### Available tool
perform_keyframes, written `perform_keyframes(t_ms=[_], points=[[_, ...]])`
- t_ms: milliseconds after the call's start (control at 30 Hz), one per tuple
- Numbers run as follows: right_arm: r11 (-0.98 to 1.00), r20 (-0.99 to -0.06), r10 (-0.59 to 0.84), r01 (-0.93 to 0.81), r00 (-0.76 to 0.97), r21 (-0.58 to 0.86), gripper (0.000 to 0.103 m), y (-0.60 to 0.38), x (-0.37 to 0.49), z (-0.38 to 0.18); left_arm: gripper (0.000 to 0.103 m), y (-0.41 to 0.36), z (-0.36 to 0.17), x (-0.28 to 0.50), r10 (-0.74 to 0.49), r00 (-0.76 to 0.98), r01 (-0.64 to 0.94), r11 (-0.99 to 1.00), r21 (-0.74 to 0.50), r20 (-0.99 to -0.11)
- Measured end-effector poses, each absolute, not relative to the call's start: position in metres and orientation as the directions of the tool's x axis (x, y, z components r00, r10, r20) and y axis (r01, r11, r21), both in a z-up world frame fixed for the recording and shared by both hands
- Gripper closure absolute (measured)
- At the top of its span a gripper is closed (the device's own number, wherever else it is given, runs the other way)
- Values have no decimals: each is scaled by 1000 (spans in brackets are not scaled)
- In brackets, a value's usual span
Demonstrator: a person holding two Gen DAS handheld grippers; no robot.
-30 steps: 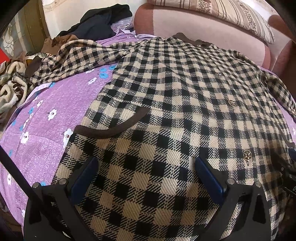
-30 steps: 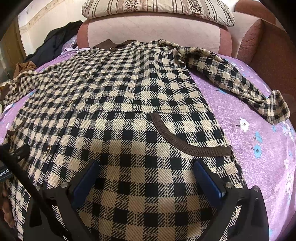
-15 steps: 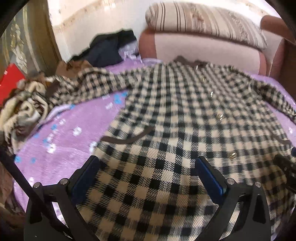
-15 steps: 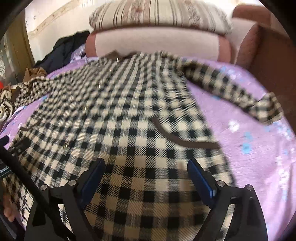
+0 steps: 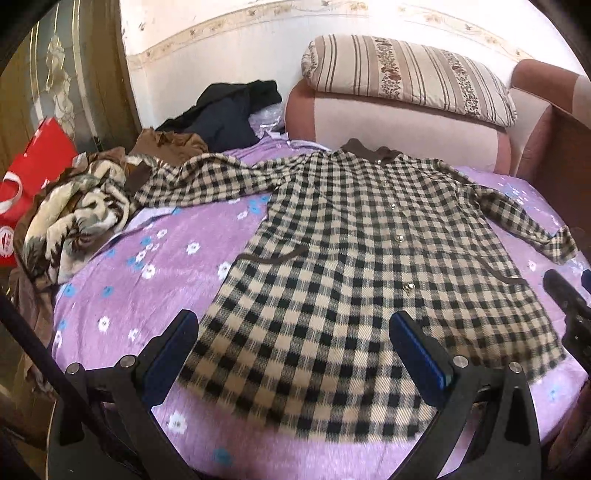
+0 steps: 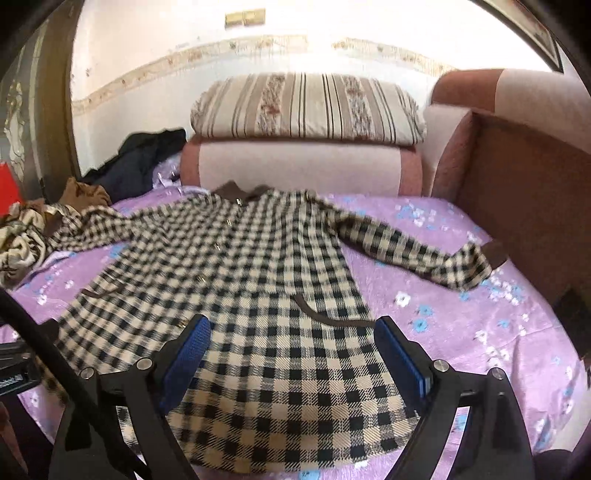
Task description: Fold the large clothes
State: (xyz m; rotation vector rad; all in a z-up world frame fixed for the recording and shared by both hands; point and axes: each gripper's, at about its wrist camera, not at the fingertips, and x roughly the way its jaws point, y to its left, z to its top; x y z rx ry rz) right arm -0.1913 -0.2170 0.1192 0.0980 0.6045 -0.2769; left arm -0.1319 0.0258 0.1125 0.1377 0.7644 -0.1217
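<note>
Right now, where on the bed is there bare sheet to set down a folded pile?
Bare purple sheet lies between the checked coat and the crumpled blanket, below the coat's spread sleeve. Another patch lies between the coat, its other sleeve and the brown side panel. The corner with the dark clothes is crowded.

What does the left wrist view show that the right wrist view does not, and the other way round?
Only the left wrist view: most of the red bag and the bulk of the crumpled blanket. Only the right wrist view: the brown cuff ending the coat's sleeve, and the wall plate. Both: the checked coat flat on the purple bedspread, the striped pillow, and open jaws holding nothing.
</note>
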Motion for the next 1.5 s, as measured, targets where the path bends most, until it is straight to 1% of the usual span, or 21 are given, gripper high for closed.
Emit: perform_keyframes(t_ms=[67, 133, 200, 267, 333, 400, 500, 567, 667, 767, 900, 1033, 1133, 1233, 1333, 1500], points=[[960, -542, -236, 281, 806, 0, 10, -210, -201, 133, 0, 29, 122, -138, -78, 713, 162, 985, 55, -697], [961, -517, -236, 276, 823, 1, 10, -205, -210, 146, 0, 31, 135, -148, -98, 733, 176, 983, 49, -673], [962, -491, -232, 272, 840, 10, 10, -202, -217, 160, 0, 34, 153, -163, -111, 782, 184, 981, 57, -614], [963, -462, -231, 269, 856, 16, 10, -199, -223, 175, 0, 38, 174, -180, -128, 836, 187, 981, 58, -534], [967, -444, -213, 253, 870, 31, 10, -196, -225, 189, 0, 40, 190, -191, -117, 881, 175, 981, 86, -459], [972, -434, -190, 232, 881, 45, 10, -195, -225, 200, 0, 39, 196, -192, -137, 892, 201, 974, 106, -430], [977, -438, -158, 204, 885, 60, 10, -197, -212, 207, 0, 34, 192, -179, -127, 881, 205, 971, 127, -456], [978, -452, -151, 201, 879, 63, 10, -200, -200, 203, 0, 32, 184, -167, -159, 852, 243, 964, 106, -499], [979, -490, -143, 195, 860, 58, 10, -206, -175, 187, 0, 32, 169, -144, -218, 799, 301, 952, 59, -561], [978, -545, -139, 200, 827, 55, 10, -212, -152, 157, 0, 32, 156, -115, -233, 763, 319, 947, 37, -604], [971, -618, -136, 227, 774, 71, 10, -227, -133, 113, 0, 41, 142, -71, -188, 756, 258, 966, 21, -626], [961, -675, -145, 266, 723, 80, 10, -247, -121, 85, 0, 51, 127, -25, -148, 733, 189, 982, -11, -664], [948, -698, -163, 306, 697, 84, 10, -263, -117, 72, 0, 57, 113, 8, -89, 720, 129, 992, 7, -688], [939, -721, -166, 332, 673, 94, 10, -272, -113, 61, 0, 66, 92, 31, -15, 668, 61, 998, 34, -744], [934, -746, -161, 344, 647, 97, 10, -276, -107, 48, 0, 79, 69, 39, -36, 618, 60, 998, 2, -786], [941, -769, -152, 329, 621, 80, 10, -269, -98, 34, 0, 92, 50, 40, -83, 572, 34, 996, -78, -816]])
